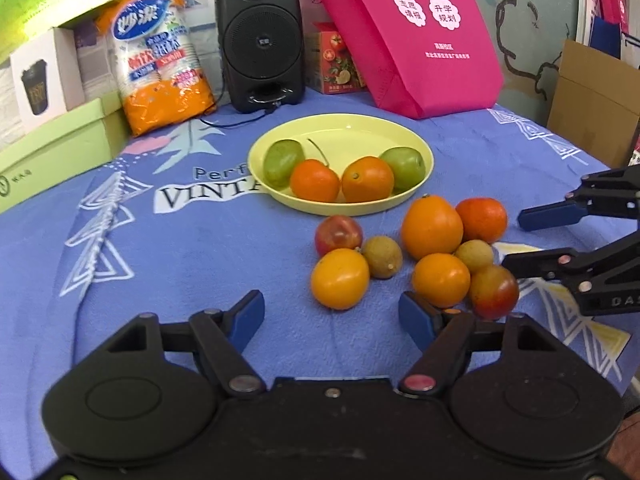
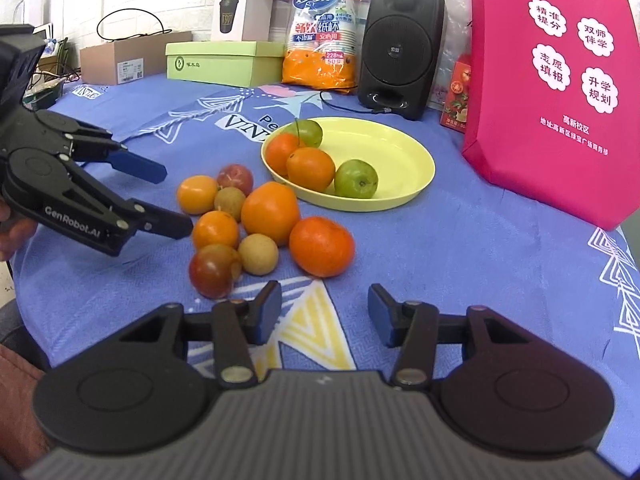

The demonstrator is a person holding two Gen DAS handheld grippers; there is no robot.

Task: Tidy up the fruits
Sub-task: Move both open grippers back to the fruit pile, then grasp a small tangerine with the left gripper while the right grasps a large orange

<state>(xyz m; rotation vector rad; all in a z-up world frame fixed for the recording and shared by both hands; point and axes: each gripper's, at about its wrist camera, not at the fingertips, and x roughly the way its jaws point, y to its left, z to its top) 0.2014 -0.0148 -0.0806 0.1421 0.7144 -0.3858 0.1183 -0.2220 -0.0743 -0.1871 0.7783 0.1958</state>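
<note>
A yellow plate (image 1: 416, 136) (image 2: 404, 148) on the blue cloth holds two green fruits and two oranges (image 1: 367, 179). In front of it lies a loose cluster: a large orange (image 1: 431, 227) (image 2: 270, 212), a red-orange tangerine (image 1: 482, 219) (image 2: 322, 246), small oranges (image 1: 340, 278), brownish round fruits (image 1: 382, 257) and reddish fruits (image 1: 494, 292) (image 2: 214, 270). My left gripper (image 1: 332, 316) (image 2: 178, 196) is open and empty, low just before the cluster. My right gripper (image 2: 324, 312) (image 1: 516, 238) is open and empty, at the cluster's right side.
At the back stand a black speaker (image 1: 260, 40) (image 2: 400, 44), an orange pack of paper cups (image 1: 160, 56), green boxes (image 1: 56, 148), a tomato carton (image 1: 336, 60) and a pink bag (image 1: 416, 32) (image 2: 560, 92). A cardboard box (image 1: 592, 108) sits far right.
</note>
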